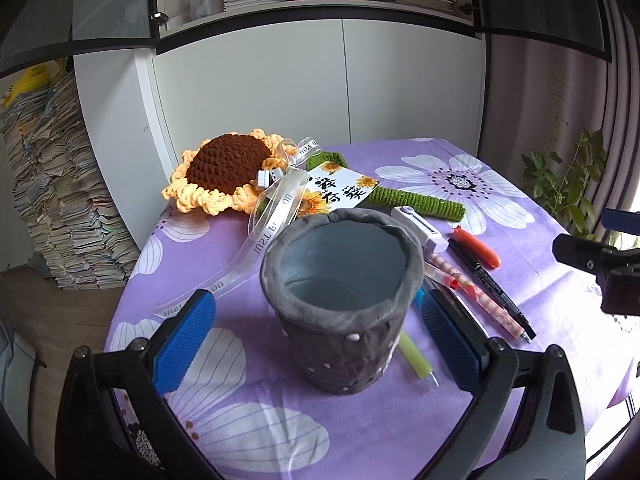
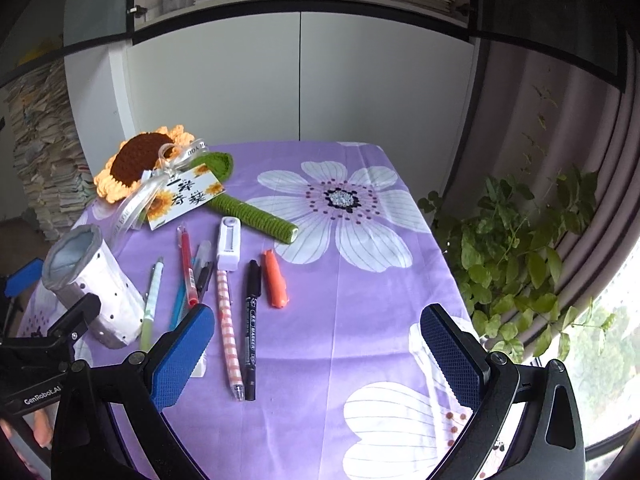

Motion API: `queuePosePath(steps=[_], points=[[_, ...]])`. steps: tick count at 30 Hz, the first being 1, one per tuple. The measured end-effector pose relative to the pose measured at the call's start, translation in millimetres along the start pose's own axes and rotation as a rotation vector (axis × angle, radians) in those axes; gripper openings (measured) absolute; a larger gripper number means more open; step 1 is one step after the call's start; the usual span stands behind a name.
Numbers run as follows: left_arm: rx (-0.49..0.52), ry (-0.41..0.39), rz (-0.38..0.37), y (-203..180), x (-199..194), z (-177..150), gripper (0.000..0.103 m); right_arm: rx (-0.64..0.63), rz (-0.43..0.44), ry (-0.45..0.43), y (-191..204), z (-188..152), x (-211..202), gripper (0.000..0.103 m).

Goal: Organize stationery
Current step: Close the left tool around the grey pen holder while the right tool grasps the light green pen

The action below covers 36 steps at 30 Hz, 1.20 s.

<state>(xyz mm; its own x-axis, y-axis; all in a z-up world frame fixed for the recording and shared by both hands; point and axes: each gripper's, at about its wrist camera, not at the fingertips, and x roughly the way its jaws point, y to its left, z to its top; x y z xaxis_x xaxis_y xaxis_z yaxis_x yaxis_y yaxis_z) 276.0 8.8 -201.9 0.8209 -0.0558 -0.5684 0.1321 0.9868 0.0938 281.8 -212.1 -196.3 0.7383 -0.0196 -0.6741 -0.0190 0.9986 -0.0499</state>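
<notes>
Counter (image 2: 360, 288): purple floral cloth. Pen holder (image 1: 340, 300): grey fabric cup, upright at the near left, mouth empty, standing between the spread fingers of the left tool (image 1: 316, 340), neither pad visibly touching it. Right tool (image 2: 316, 356): fingers spread, hovering above the cloth, holding nothing. Laid out right of the holder: green pen (image 2: 152, 300), red pen (image 2: 187, 268), pink checked pen (image 2: 228, 320), black marker (image 2: 251, 320), orange highlighter (image 2: 274, 280), white correction tape (image 2: 229, 244). Crochet sunflower (image 2: 140, 160) at the far left.
</notes>
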Motion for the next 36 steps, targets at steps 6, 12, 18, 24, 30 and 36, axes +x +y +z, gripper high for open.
queuePosePath(steps=[6,12,18,24,30,36], points=[[-0.021,-0.008,-0.036,8.2,6.8,3.0,0.083,-0.001,-0.011,0.035,-1.0,2.6,17.0,0.103],[0.017,-0.037,0.002,12.8,4.0,1.1,0.069,0.02,-0.012,0.06,-1.8,6.0,24.8,0.103],[0.027,-0.05,0.06,36.8,-2.3,-4.9,0.069,-0.027,0.012,0.064,17.0,11.9,24.4,0.103],[-0.001,-0.052,0.08,58.6,-2.8,-13.5,0.069,-0.131,0.055,0.068,55.4,20.4,24.3,0.094],[0.002,-0.077,0.054,65.3,-4.8,-20.6,0.069,-0.183,0.223,0.189,96.9,33.5,45.1,0.041],[-0.023,-0.076,0.008,73.4,-2.8,-20.5,0.07,-0.211,0.296,0.289,129.1,50.8,73.1,0.041]])
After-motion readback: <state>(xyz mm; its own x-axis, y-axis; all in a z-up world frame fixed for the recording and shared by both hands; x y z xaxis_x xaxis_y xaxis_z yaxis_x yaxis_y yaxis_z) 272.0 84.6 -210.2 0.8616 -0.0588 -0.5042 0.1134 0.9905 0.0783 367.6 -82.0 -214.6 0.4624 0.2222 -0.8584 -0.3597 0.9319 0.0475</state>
